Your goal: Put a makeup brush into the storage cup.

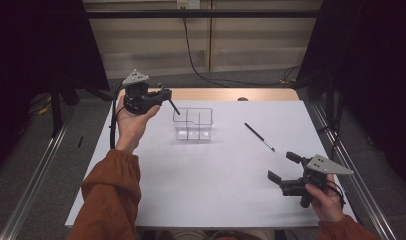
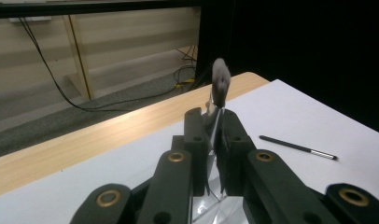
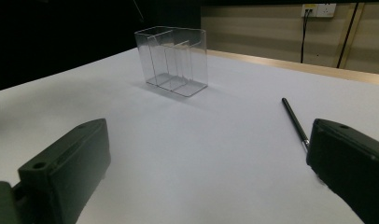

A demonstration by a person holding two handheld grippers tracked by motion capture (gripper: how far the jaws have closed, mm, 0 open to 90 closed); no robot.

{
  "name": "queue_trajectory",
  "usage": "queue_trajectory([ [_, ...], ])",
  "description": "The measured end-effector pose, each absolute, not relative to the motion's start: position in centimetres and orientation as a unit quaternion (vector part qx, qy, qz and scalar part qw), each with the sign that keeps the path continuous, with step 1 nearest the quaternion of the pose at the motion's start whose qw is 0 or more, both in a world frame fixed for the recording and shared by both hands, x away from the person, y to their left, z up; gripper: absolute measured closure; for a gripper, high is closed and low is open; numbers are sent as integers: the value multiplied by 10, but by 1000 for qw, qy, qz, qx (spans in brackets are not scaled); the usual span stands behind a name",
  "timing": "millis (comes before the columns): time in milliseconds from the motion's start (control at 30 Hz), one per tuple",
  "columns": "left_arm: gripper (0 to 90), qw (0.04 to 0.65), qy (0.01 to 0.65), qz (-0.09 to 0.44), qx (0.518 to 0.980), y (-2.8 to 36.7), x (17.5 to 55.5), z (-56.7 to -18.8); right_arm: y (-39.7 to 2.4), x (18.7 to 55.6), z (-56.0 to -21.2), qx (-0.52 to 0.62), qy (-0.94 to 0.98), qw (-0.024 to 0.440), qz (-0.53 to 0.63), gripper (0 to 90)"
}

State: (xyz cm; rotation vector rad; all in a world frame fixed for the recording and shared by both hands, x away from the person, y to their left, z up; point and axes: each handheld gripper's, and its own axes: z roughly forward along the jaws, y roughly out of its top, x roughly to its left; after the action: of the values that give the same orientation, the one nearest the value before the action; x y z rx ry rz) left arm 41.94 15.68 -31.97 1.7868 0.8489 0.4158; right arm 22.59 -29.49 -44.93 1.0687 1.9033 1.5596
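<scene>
High view: the left hand-held gripper [image 1: 163, 95] holds a makeup brush [image 1: 173, 106] beside the clear organizer [image 1: 193, 124], while the right hand-held gripper [image 1: 282, 166] stands open.

In the left gripper view the left hand-held gripper [image 2: 214, 122] has its jaws closed on the makeup brush [image 2: 220, 84], whose grey bristle head rises just beyond the jaw tips; in the high view the dark handle slants down from that gripper toward the organizer's near-left corner, and whether it touches the rim I cannot tell. A second, slim brush [image 1: 259, 136] lies flat on the white counter [image 1: 216, 185], between the two grippers and closer to the right one. In the right gripper view the right hand-held gripper [image 3: 208, 154] has its jaws wide apart with nothing between them; the organizer [image 3: 172, 60] stands upright well ahead of it, and the slim brush [image 3: 294, 122] lies just beside its right-hand jaw.
</scene>
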Motion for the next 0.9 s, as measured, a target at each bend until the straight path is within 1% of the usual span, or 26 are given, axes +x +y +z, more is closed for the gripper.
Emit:
queue_trajectory([
  [467, 840, 510, 355, 165, 766, 143, 423, -340, -295, 225, -449, 388, 690, 224, 568, 0],
  [900, 840, 497, 360, 161, 773, 141, 427, -352, -295, 226, -450, 389, 692, 224, 566, 0],
])
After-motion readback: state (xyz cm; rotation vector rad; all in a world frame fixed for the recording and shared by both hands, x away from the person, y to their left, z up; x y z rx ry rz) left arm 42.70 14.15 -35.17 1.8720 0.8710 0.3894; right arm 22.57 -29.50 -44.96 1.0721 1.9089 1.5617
